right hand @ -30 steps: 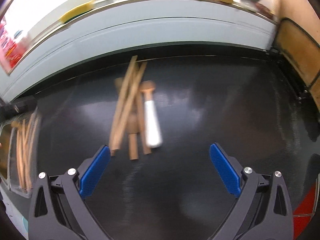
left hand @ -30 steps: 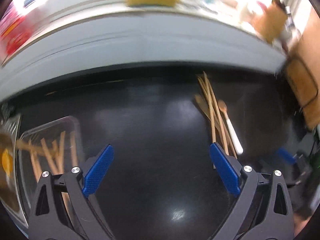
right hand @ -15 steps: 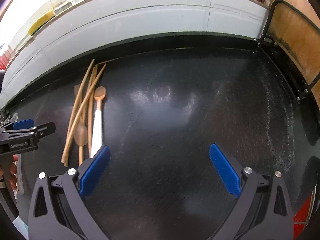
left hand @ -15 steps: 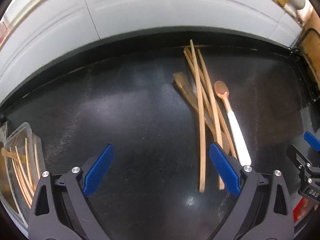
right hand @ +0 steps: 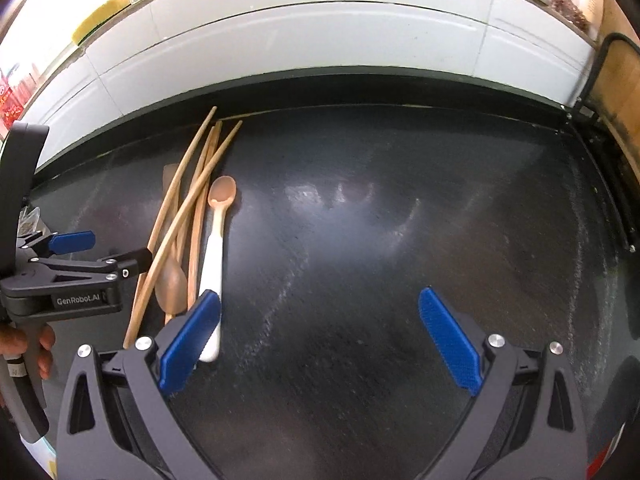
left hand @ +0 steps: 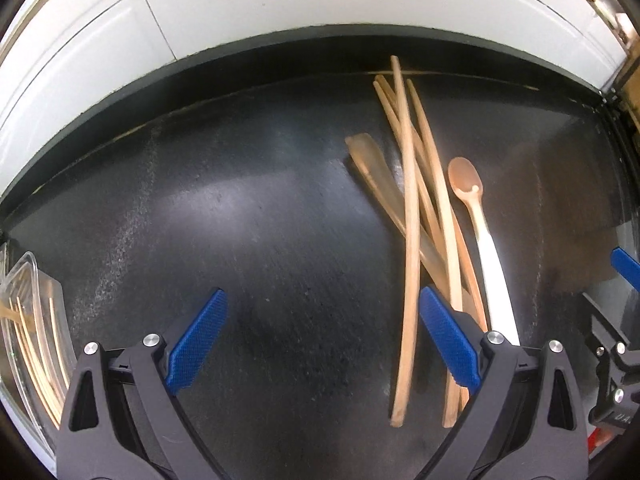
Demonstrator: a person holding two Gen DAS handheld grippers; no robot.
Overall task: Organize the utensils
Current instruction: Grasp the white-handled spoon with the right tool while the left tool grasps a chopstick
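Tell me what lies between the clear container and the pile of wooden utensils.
Only bare black tabletop separates the clear container from the wooden utensil pile, as the left wrist view shows.

- The tray [left hand: 38, 320] is cut off by the left wrist view's left edge; only its right part shows, and the sticks [left hand: 36, 344] inside blur through the clear wall.
- The right gripper [left hand: 624, 320] is cut by that view's right edge.
- The spoon [left hand: 480, 240] has its handle end hidden behind the left gripper [left hand: 320, 340].
- In the right wrist view, the second spoon [right hand: 171, 280] lies partly under the chopsticks [right hand: 188, 200]; its handle is hidden.
- The hand [right hand: 30, 350] is cut off at the left edge.
- Items on the ledge [right hand: 560, 0] are too blurred to identify.
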